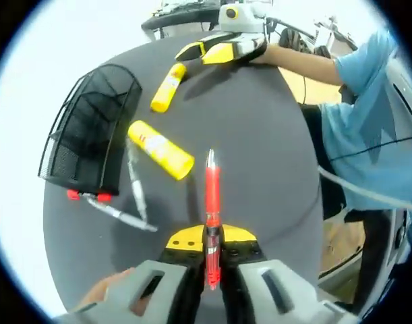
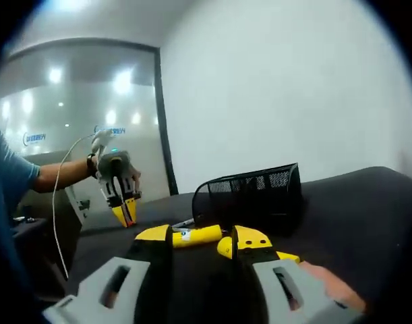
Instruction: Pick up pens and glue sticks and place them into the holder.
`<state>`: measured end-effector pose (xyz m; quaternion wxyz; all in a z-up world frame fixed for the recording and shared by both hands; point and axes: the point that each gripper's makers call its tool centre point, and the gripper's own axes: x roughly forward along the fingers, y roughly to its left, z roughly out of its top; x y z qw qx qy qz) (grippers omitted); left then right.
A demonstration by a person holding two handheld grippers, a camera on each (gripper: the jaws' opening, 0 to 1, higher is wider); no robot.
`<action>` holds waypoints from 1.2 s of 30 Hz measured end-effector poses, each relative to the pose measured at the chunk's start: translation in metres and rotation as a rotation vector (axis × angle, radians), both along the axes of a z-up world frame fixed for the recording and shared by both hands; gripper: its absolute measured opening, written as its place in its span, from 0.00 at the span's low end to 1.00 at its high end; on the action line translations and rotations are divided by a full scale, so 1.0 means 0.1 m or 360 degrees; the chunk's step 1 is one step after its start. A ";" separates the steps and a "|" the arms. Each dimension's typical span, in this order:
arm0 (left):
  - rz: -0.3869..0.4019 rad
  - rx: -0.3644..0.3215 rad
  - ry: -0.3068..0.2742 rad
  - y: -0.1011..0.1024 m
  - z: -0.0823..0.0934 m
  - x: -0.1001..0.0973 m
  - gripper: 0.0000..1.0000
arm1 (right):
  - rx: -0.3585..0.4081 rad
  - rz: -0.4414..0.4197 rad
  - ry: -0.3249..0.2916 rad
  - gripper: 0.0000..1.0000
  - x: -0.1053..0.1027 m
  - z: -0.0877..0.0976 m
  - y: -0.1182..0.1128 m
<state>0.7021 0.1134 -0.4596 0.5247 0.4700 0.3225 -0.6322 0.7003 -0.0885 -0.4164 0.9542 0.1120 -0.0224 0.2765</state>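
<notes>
Table: dark, round, centre of the left gripper view.
Holder: black mesh, upper left, lying tipped.
Left gripper: jaws clamped on a red pen.
Right gripper: jaws apart, apparently empty.
Glue sticks: two, yellow, beside holder.
Silver pens: lower left.

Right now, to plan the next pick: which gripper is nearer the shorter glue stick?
Right. The right gripper sits just beside the shorter glue stick; the left gripper is across the table, holding a red pen.

glue stick partly behind right claw; red pen's rear hidden
</notes>
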 end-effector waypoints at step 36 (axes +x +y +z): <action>0.0188 0.0318 0.0039 -1.35 -0.30 -0.93 0.03 | 0.0019 -0.0696 0.0117 0.26 -0.70 -0.02 -0.84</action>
